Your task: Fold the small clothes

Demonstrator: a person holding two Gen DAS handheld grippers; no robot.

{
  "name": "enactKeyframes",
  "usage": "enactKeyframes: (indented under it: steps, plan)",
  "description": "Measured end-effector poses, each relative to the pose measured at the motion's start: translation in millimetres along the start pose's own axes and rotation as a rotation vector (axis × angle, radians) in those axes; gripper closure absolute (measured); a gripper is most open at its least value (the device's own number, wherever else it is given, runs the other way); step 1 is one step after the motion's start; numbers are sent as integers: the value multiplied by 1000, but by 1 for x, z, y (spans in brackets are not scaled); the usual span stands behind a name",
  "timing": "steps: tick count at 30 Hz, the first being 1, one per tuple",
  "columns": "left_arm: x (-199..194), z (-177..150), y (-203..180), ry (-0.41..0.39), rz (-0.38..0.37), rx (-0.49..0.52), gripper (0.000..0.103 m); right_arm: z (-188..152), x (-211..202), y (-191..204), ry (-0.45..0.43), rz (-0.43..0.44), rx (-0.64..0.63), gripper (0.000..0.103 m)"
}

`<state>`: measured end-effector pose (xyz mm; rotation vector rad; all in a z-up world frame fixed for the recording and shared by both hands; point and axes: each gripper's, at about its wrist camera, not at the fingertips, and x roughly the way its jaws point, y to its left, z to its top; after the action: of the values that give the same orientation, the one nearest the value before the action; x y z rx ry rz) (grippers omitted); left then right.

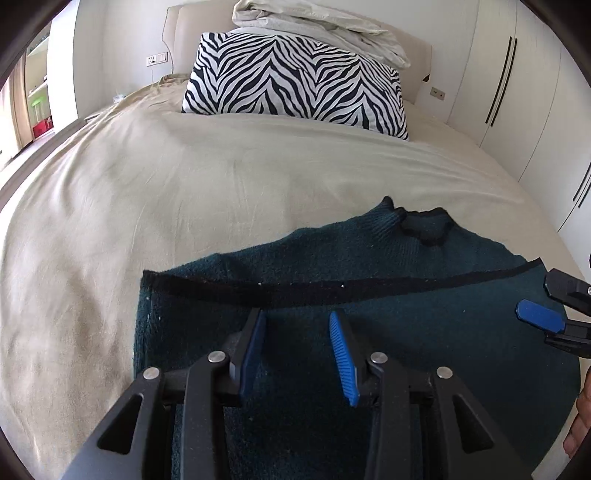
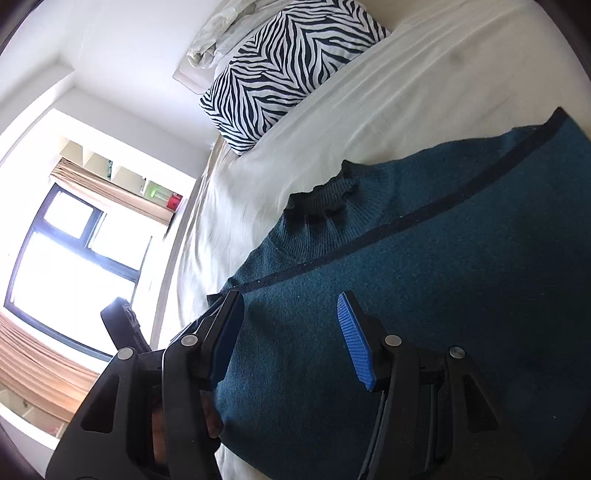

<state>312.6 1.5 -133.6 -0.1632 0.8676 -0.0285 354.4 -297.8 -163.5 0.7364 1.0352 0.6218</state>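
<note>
Left gripper [image 1: 297, 317] is hovering low over a dark teal knitted sweater [image 1: 388, 332], its ribbed blue pads [image 1: 341, 354] standing spread apart with nothing between them. Right gripper [image 2: 291, 306] is likewise hanging with jaws released above the same fuzzy garment, tilted sideways. The sweater is lying folded on the cream bed sheet [image 1: 166, 192], its black-edged hem [image 1: 332, 290] crossing the body and the ruffled collar [image 1: 424, 227] beyond. Farther back, a zebra-striped pillow [image 1: 295, 81] is resting beneath rumpled pale bedding [image 1: 321, 26].
</note>
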Motion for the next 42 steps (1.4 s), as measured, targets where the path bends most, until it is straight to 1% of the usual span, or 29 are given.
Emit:
enactKeyframes:
  steps: [1, 2, 3, 4, 5, 6, 8, 11, 12, 13, 14, 15, 16, 17, 19, 21, 23, 25, 26, 27, 29, 30, 32, 33, 34, 36, 37, 40, 42]
  plan:
    - [1, -5, 9, -24, -46, -29, 62, 2, 11, -6, 5, -20, 19, 50]
    - [1, -6, 17, -31, -90, -66, 62, 4, 19, -15, 4, -38, 40, 53]
    - [2, -5, 23, -25, -118, -93, 62, 5, 21, -23, -9, -19, 58, 57]
    - [4, -5, 26, -22, -133, -102, 62, 8, 20, -32, -29, 6, 79, 61]
    - [5, -6, 25, -23, -141, -103, 62, 11, 16, -40, -47, 16, 104, 71]
    - [5, -7, 24, -29, -146, -102, 63, 14, 10, -51, -70, 33, 131, 76]
    - [4, -9, 26, -40, -163, -113, 62, 21, -7, -67, -127, 48, 158, 76]
    - [3, -11, 30, -48, -190, -133, 63, 30, -41, -95, -236, -47, 201, 76]
    - [3, -11, 30, -48, -193, -134, 63, 30, -52, -108, -272, -35, 235, 77]
    - [3, -12, 30, -48, -191, -131, 63, 30, -65, -122, -301, -17, 274, 80]
    - [4, -12, 29, -48, -187, -127, 63, 30, -75, -130, -330, -41, 304, 89]
    - [4, -11, 28, -48, -183, -123, 63, 30, -86, -134, -366, -75, 310, 90]
    - [4, -12, 27, -50, -180, -121, 63, 30, -96, -136, -402, -128, 314, 90]
    - [4, -12, 27, -51, -179, -120, 63, 28, -106, -140, -437, -176, 333, 88]
    - [5, -12, 27, -51, -175, -117, 63, 21, -120, -142, -476, -220, 378, 87]
    - [6, -11, 25, -51, -166, -110, 62, 15, -130, -125, -473, -237, 335, 82]
    - [6, -11, 24, -52, -156, -102, 62, 2, -131, -97, -425, -165, 235, 76]
    - [6, -12, 23, -53, -149, -98, 62, -15, -112, -60, -314, -68, 154, 69]
    - [6, -12, 23, -53, -147, -96, 62, -29, -98, -40, -264, -24, 110, 59]
    - [6, -12, 22, -53, -144, -94, 62, -43, -80, -18, -203, 9, 54, 57]
    - [6, -12, 22, -53, -140, -91, 62, -71, -39, 17, -54, 44, -37, 57]
    - [6, -12, 22, -53, -138, -89, 62, -85, -22, 27, 5, 59, -57, 57]
    - [6, -12, 21, -54, -135, -87, 62, -107, 3, 32, 87, 81, -70, 57]
    - [6, -12, 21, -55, -135, -86, 62, -115, 11, 27, 113, 68, -65, 57]
    - [7, -12, 21, -55, -133, -85, 62, -118, 15, 18, 122, 49, -48, 58]
    - [6, -12, 20, -56, -130, -82, 62, -122, 6, 0, 99, 88, 2, 68]
    - [6, -12, 21, -56, -130, -81, 62, -119, -2, -9, 76, 94, 27, 69]
    - [6, -12, 20, -57, -129, -80, 62, -111, -43, -44, -49, 86, 103, 69]
    - [6, -12, 20, -57, -129, -80, 62, -102, -72, -76, -134, 96, 186, 70]
